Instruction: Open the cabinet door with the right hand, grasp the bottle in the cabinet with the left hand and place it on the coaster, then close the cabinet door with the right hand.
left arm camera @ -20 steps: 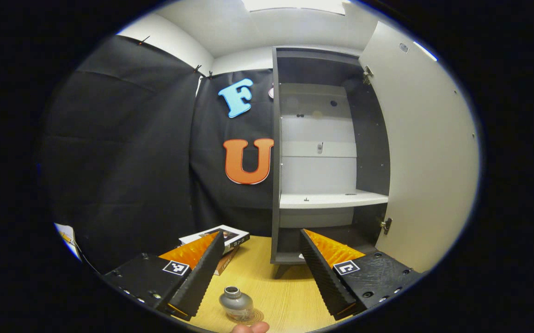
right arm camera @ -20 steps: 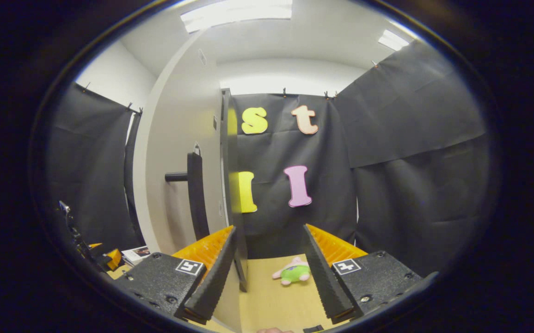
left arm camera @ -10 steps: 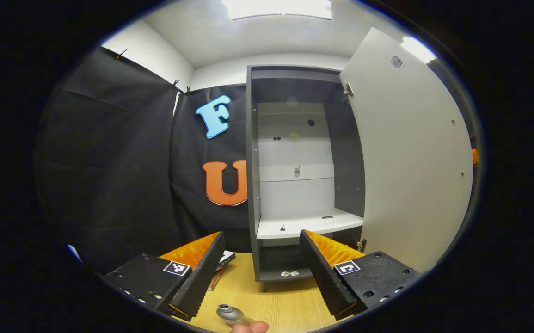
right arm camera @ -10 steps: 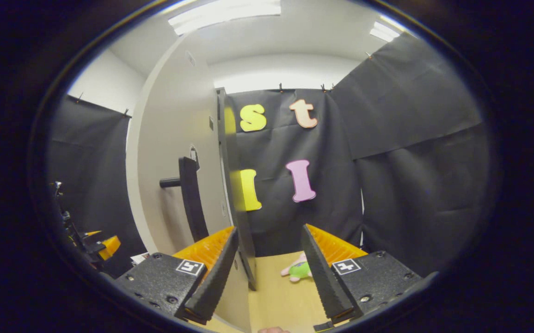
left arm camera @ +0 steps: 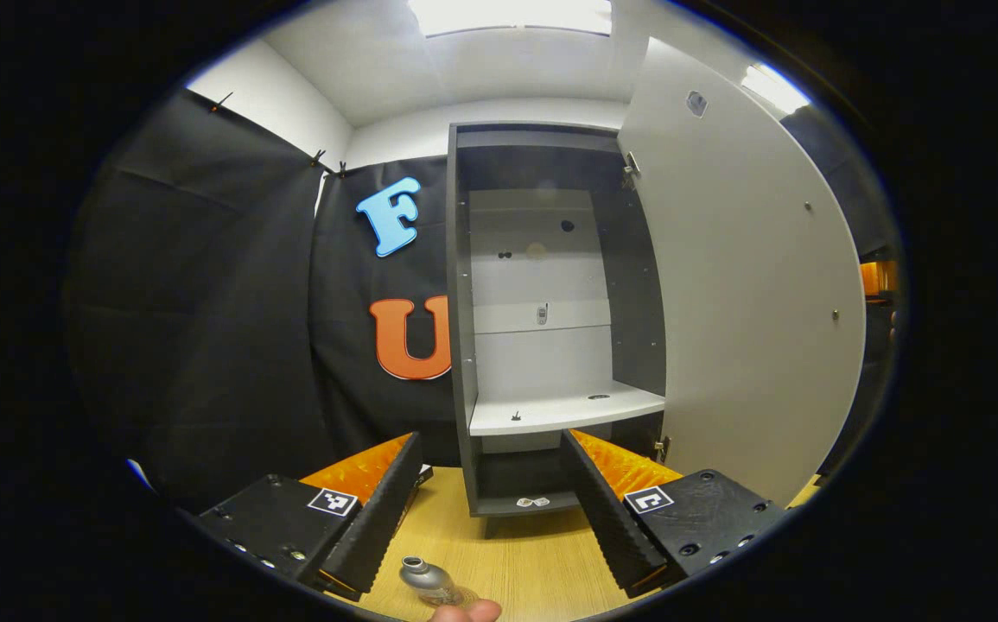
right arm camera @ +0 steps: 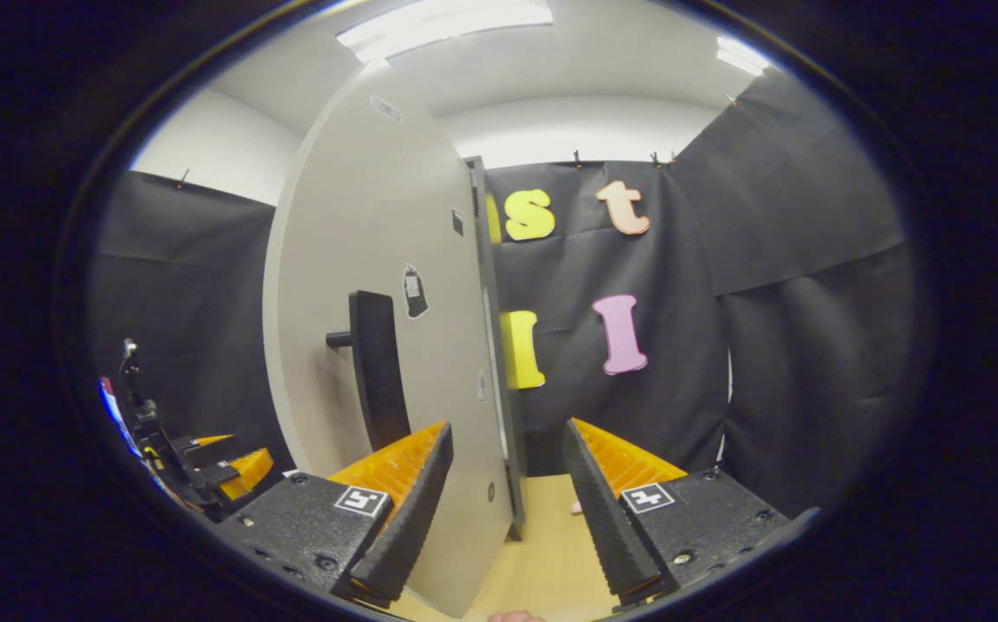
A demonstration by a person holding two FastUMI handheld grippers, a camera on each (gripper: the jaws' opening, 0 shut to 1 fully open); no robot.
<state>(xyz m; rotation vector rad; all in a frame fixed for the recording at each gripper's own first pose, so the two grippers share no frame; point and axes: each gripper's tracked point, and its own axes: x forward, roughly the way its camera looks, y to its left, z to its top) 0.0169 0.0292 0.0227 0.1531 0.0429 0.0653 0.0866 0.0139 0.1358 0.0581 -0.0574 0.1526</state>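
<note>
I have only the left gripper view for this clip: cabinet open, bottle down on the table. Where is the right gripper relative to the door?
Observer: In the right gripper view, the right gripper is open. The cabinet door has its free edge between the fingers, and neither finger visibly presses on it.
Operator: So it isn't on the handle?
Observer: No. The dark handle stands on the door's outer face, up and left of the fingers, apart from them.
Operator: Anything else on that face?
Observer: A small sticker next to the handle's top.
</note>
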